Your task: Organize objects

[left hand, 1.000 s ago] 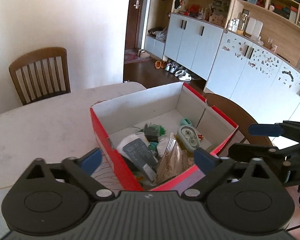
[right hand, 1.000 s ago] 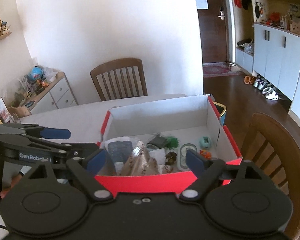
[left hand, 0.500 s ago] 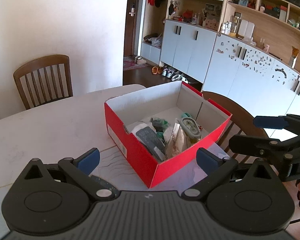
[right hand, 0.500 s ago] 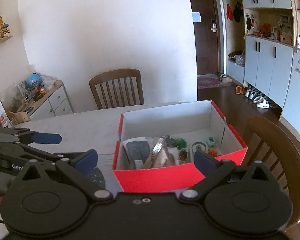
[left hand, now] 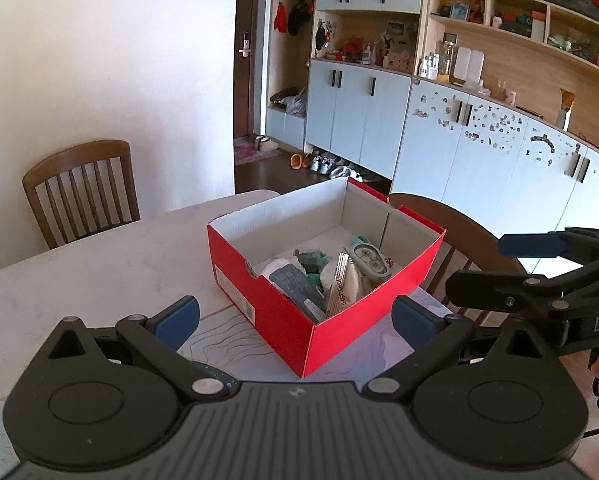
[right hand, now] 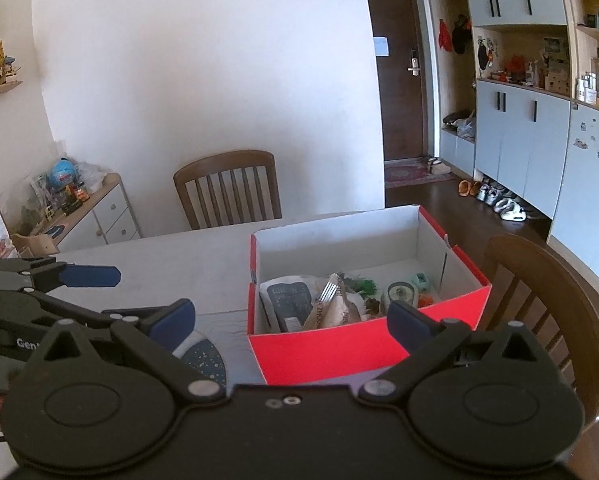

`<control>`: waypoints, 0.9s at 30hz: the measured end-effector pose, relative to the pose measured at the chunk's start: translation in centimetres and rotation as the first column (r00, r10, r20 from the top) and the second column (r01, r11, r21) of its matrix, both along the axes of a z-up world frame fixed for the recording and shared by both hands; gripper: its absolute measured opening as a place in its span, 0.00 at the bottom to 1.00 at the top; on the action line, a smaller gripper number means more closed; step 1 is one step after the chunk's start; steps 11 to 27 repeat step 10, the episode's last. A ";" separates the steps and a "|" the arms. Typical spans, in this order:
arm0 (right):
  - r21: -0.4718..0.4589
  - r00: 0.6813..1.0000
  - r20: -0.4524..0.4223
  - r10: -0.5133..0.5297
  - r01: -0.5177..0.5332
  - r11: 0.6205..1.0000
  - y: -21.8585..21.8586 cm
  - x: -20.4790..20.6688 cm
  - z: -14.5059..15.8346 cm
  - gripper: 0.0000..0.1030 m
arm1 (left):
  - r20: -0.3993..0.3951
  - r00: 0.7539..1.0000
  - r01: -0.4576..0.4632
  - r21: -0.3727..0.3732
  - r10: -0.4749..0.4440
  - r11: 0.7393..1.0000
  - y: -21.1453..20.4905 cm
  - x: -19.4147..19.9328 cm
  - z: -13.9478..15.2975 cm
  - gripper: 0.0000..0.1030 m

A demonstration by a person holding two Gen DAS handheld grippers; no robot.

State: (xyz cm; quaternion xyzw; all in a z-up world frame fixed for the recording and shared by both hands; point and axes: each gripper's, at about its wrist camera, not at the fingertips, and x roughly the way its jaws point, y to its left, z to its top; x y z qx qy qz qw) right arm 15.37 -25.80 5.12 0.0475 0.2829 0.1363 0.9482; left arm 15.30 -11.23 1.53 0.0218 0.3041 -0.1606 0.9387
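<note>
A red cardboard box (left hand: 379,308) (right hand: 363,350) with white inner walls stands on the pale table (left hand: 99,264). Inside lie several small items: a dark grey packet (left hand: 295,284) (right hand: 289,298), a crinkled beige wrapper (left hand: 345,286) (right hand: 335,312), a pale green oval toy (left hand: 369,260) (right hand: 399,294) and green bits. My left gripper (left hand: 295,320) is open and empty, back from the box's near corner. My right gripper (right hand: 291,322) is open and empty, in front of the box's near wall. Each gripper shows at the edge of the other's view.
Wooden chairs stand at the far side (left hand: 79,188) (right hand: 227,188) and right beside the box (right hand: 547,304). A patterned mat (left hand: 235,332) lies under the box's near side, with a dark round disc (right hand: 203,358) on it. Cabinets (left hand: 459,152) line the right wall.
Both grippers have drawn back and risen from the box, which now looks smaller and farther. Both stayed open and empty. The box's contents have not moved.
</note>
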 end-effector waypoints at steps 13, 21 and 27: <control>-0.001 0.999 -0.009 -0.034 0.034 0.999 -0.3 -0.7 -0.2 0.99 | 0.000 1.000 -0.010 -0.006 0.010 1.000 0.9 -0.2 0.0 1.00; -0.001 0.999 -0.009 -0.034 0.034 0.999 -0.3 -0.7 -0.2 0.99 | 0.000 1.000 -0.010 -0.006 0.010 1.000 0.9 -0.2 0.0 1.00; -0.001 0.999 -0.009 -0.034 0.034 0.999 -0.3 -0.7 -0.2 0.99 | 0.000 1.000 -0.010 -0.006 0.010 1.000 0.9 -0.2 0.0 1.00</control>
